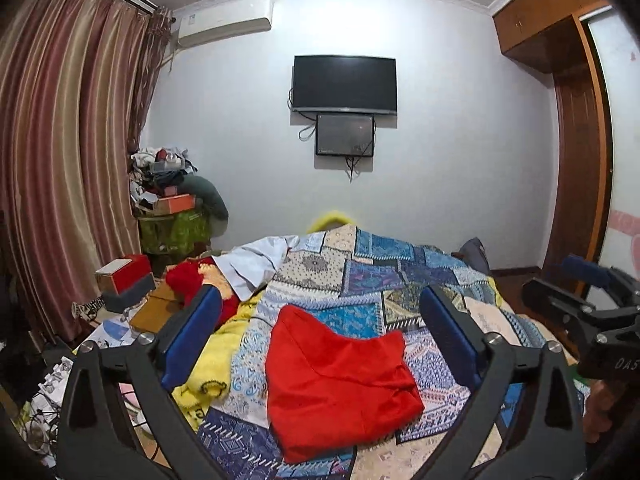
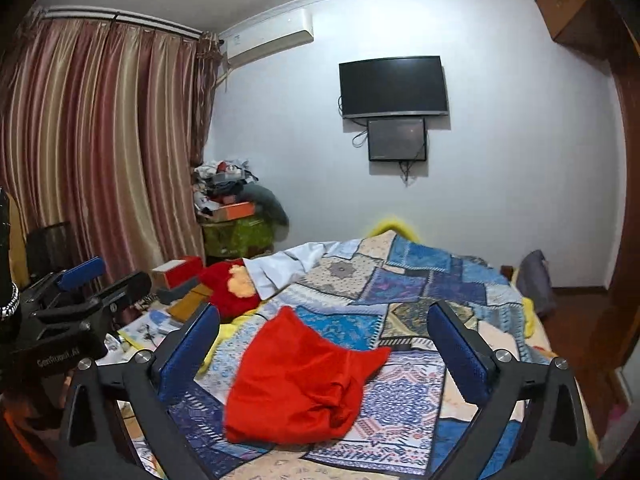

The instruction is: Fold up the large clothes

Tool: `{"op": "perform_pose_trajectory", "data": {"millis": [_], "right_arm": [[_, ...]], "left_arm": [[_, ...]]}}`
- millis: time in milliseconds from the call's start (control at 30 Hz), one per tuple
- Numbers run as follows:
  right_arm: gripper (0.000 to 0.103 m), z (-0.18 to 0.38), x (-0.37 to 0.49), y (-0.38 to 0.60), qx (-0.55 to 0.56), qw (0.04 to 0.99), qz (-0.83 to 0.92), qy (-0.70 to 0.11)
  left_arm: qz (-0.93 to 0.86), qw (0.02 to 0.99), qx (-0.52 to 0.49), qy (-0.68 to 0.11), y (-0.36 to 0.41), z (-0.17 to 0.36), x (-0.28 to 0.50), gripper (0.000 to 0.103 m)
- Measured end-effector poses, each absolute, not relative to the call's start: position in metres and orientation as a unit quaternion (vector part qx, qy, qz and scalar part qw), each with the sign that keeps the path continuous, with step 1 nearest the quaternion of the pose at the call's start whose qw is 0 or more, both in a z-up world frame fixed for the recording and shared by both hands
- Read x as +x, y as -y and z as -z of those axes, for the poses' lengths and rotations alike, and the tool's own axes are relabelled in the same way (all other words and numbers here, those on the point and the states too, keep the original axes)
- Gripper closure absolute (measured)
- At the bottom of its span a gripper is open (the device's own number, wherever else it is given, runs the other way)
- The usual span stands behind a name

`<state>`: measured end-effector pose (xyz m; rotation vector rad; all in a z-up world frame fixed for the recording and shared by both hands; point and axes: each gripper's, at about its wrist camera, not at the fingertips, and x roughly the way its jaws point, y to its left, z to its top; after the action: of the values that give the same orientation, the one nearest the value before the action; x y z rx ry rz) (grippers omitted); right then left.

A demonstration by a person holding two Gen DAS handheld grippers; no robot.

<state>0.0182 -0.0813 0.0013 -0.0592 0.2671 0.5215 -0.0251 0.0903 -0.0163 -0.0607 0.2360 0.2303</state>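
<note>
Both my tools are spread wide and hold nothing. My left gripper [image 1: 320, 328] hangs in the air over the bed, its blue pads [image 1: 196, 332] well apart, with only the view of the cloth between them. My right gripper [image 2: 324, 336] is the same: wide, bare, above the bed and clear of everything.

The red cloth [image 1: 340, 384] lies below and ahead of both, in a loose, partly doubled heap on the patchwork quilt [image 1: 332, 276]. One pointed corner [image 2: 286, 314] sticks up toward the far end; another edge [image 2: 376, 354] trails off to the right.

I judge it thin, light and limp. It will sag from any hold, and it looks smooth enough to slip, so I'd pinch deep, not at the very hem. No stiffness to help me; it will not hold a crease unless I lay it flat. Nothing fragile.

Best holds, I think: that raised corner for one gripper and the right-hand edge for the other, then lift and spread. Take care not to nip the quilt underneath.
</note>
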Motion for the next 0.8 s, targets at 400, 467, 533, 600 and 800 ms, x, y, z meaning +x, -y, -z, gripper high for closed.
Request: {"op": "perform_pose_trajectory", "data": {"millis": [400,467,533,600,800], "right_arm": [[0.000,0.008,0.019,0.073,-0.052,0.957,-0.245,-0.147],[0.000,0.008,0.019,0.072,-0.052,0.957,-0.246,-0.148],[0.000,0.009,0.020,0.071,-0.053,0.956,-0.248,-0.149],[0.000,0.012,0.022,0.070,-0.055,0.955,-0.248,-0.151],[0.000,0.015,0.023,0.069,-0.059,0.954,-0.250,-0.154]], "left_arm": [[-0.111,0.984,-0.043,-0.134,-0.092,0.026,-0.024,0.002],[-0.113,0.984,-0.045,-0.132,-0.094,0.026,-0.024,0.002],[-0.114,0.984,-0.046,-0.132,-0.095,0.026,-0.024,0.002],[-0.115,0.983,-0.048,-0.133,-0.096,0.027,-0.023,0.002],[-0.116,0.983,-0.049,-0.135,-0.098,0.029,-0.023,0.002]]}}
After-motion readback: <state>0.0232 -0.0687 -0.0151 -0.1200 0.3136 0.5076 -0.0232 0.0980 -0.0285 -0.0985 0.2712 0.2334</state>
